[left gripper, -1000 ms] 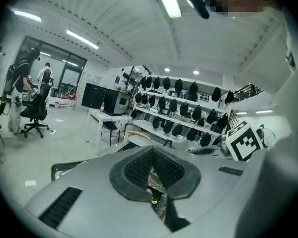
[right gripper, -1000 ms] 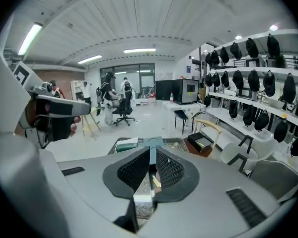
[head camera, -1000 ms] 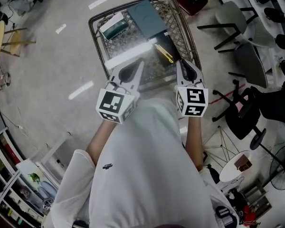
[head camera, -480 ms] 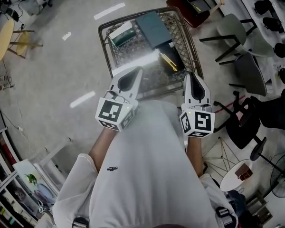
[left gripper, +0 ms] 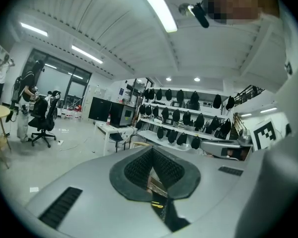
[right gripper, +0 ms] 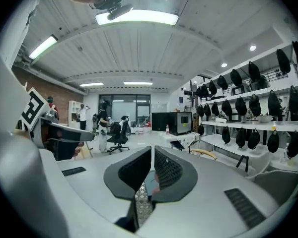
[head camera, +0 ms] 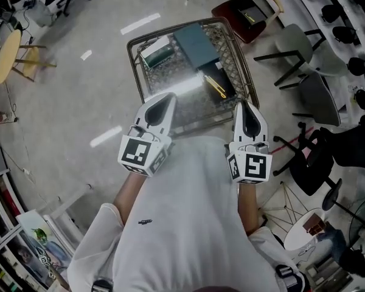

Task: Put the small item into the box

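In the head view a glass-topped table (head camera: 170, 93) with a wire rim stands on the floor ahead of me. On it lie a dark teal box (head camera: 193, 40), a small white-and-green box (head camera: 154, 49) and a black flat thing with a yellow stick-like item (head camera: 214, 85) on it. My left gripper (head camera: 164, 100) hangs over the table's near edge, jaws together and empty. My right gripper (head camera: 244, 106) hovers by the near right corner, also shut on nothing. In the left gripper view the left gripper (left gripper: 152, 151) points level into the room, as does the right gripper (right gripper: 152, 151) in the right gripper view.
Grey chairs (head camera: 304, 84) and a black office chair (head camera: 316, 157) crowd the right side. A dark red stool (head camera: 243, 11) stands behind the table's far right corner. A round yellow table (head camera: 6, 56) is far left, shelving (head camera: 24, 248) at lower left.
Both grippers have drawn back toward my body and sit lower in the view, the right one most. The table now appears farther off and more fully in sight. Both stay shut.
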